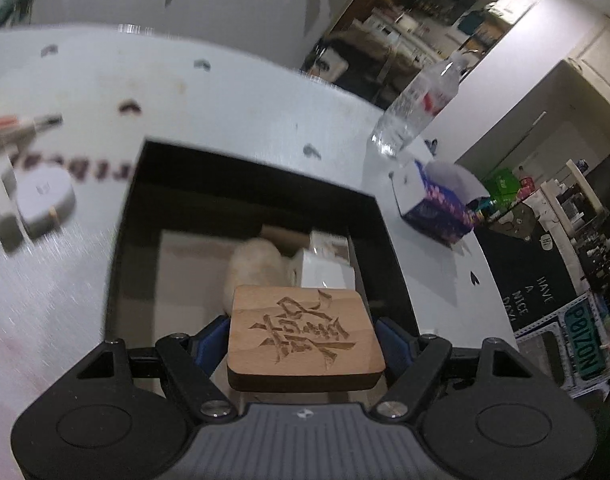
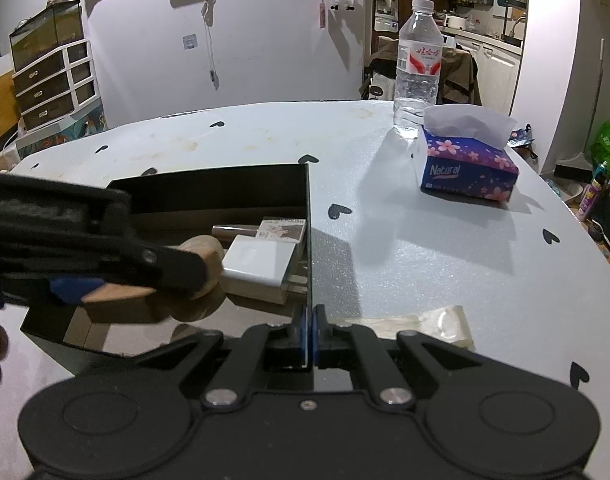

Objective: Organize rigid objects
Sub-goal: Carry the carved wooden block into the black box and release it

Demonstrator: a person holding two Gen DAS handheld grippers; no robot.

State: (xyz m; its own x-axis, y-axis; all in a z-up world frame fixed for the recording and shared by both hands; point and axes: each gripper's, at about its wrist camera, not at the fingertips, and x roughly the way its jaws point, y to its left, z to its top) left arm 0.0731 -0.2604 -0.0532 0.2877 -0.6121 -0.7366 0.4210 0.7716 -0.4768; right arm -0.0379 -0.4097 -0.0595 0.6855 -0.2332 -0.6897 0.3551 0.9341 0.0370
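Two grippers work at one black box (image 2: pixel 209 194) on the white tabletop (image 2: pixel 425 264). Nearest in the left wrist view, the left gripper (image 1: pixel 305 338) pinches a flat wooden block (image 1: pixel 305 336) carved with a character, its blue pads pressed against the block's two short sides, holding it above the open box. In the right wrist view the right gripper (image 2: pixel 308 332) has its jaws pressed together on the thin right wall of the box, the blue pads clamping the wall's near end.

Inside the box, below the held block, lie several things on a brown floor: a pale rounded wooden piece (image 2: pixel 205 250) toward the middle, a white rectangular case (image 2: pixel 257 268) just beside it against the right wall, and behind that a small printed packet (image 2: pixel 283 232) with a dark stick-like item (image 2: pixel 229 232) next to it. The left half of the box floor shows bare.

Outside the box, to the left in the left wrist view, a round white puck-like object (image 1: pixel 45 200) and blurred small items (image 1: pixel 21 128) rest on the tabletop. Farther right, well apart from the box, stands a blue flowered tissue box (image 2: pixel 469 172) with a tissue sticking out, and just behind it an upright clear water bottle (image 2: pixel 419 68) with a red-and-white label.
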